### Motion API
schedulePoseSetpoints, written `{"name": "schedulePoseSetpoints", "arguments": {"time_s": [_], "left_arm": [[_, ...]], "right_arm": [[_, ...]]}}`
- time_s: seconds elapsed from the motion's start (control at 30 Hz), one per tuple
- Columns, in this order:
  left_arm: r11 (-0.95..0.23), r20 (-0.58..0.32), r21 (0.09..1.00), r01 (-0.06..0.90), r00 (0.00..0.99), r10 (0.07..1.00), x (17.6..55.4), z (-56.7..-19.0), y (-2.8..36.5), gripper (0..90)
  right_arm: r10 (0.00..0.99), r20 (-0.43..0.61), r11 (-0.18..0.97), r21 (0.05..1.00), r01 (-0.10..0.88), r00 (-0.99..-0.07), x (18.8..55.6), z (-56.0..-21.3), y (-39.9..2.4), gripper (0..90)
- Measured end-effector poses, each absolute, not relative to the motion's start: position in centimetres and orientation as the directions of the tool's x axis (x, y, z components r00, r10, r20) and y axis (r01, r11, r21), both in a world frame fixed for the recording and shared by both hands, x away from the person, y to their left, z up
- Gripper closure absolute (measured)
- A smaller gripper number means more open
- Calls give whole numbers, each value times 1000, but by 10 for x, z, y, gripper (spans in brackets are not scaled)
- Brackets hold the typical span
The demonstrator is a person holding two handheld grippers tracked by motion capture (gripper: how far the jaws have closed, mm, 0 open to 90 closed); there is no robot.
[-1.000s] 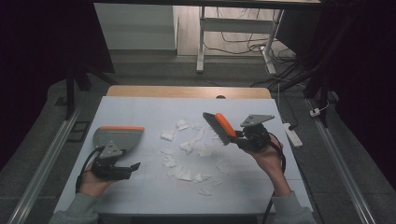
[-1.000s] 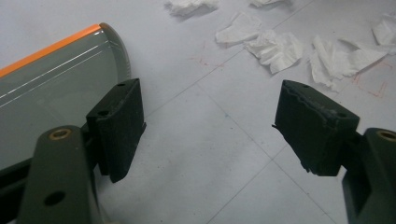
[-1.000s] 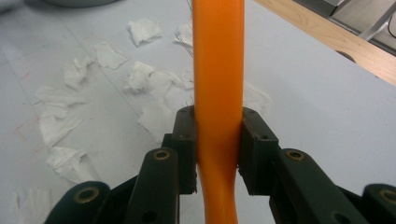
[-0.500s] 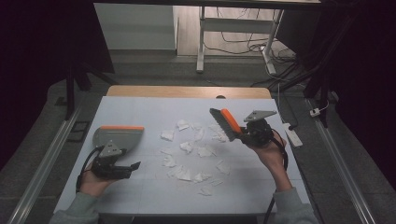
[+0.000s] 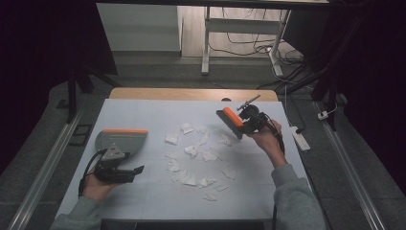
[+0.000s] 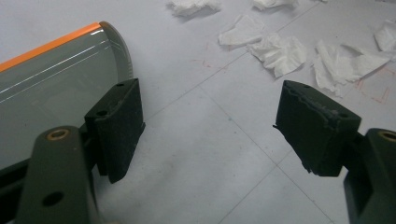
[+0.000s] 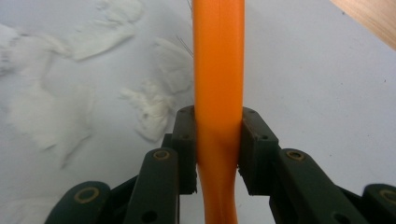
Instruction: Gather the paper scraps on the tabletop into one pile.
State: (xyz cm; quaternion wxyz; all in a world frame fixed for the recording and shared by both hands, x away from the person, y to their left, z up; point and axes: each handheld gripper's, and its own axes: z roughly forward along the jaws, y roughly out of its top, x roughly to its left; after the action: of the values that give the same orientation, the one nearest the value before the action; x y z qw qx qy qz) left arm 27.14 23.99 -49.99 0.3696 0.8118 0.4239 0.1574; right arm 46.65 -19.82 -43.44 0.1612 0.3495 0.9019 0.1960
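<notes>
Several torn white paper scraps [image 5: 198, 153] lie scattered over the middle of the pale table [image 5: 143, 115]. A grey dustpan [image 5: 122, 140] with an orange edge rests flat at the left. My left gripper [image 5: 134, 171] lies just in front of it, open, with bare table between its jaws [image 6: 210, 126]; the dustpan [image 6: 56, 79] sits beside its left jaw. My right gripper [image 5: 246, 125] is held above the far right of the scraps, shut on the orange handle of a brush [image 5: 231, 119]. In the right gripper view the pads [image 7: 187, 140] clamp that handle [image 7: 218, 70], with scraps [image 7: 149, 107] below.
A wooden strip [image 5: 191, 93] runs along the table's far edge. A white power strip [image 5: 300, 139] lies on the floor off the right edge. A desk frame and cables [image 5: 239, 43] stand beyond the table. Metal rails [image 5: 43, 167] run along both sides.
My right gripper has carried the brush toward the far side of the table and tilted it. The left gripper and the dustpan have stayed put.
</notes>
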Motion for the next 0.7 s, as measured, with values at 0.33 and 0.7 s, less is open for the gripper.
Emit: {"name": "schedulePoseSetpoints", "arguments": {"time_s": [0.33, 0.7], "left_arm": [[-366, -64, 731, 576, 591, 804, 274, -502, 239, 242], [-351, -76, 738, 577, 588, 806, 272, -502, 242, 243]], "right_arm": [[677, -189, 722, 357, 592, -711, 497, -443, -178, 704], [561, -194, 820, 263, 508, -805, 488, -448, -147, 707]]}}
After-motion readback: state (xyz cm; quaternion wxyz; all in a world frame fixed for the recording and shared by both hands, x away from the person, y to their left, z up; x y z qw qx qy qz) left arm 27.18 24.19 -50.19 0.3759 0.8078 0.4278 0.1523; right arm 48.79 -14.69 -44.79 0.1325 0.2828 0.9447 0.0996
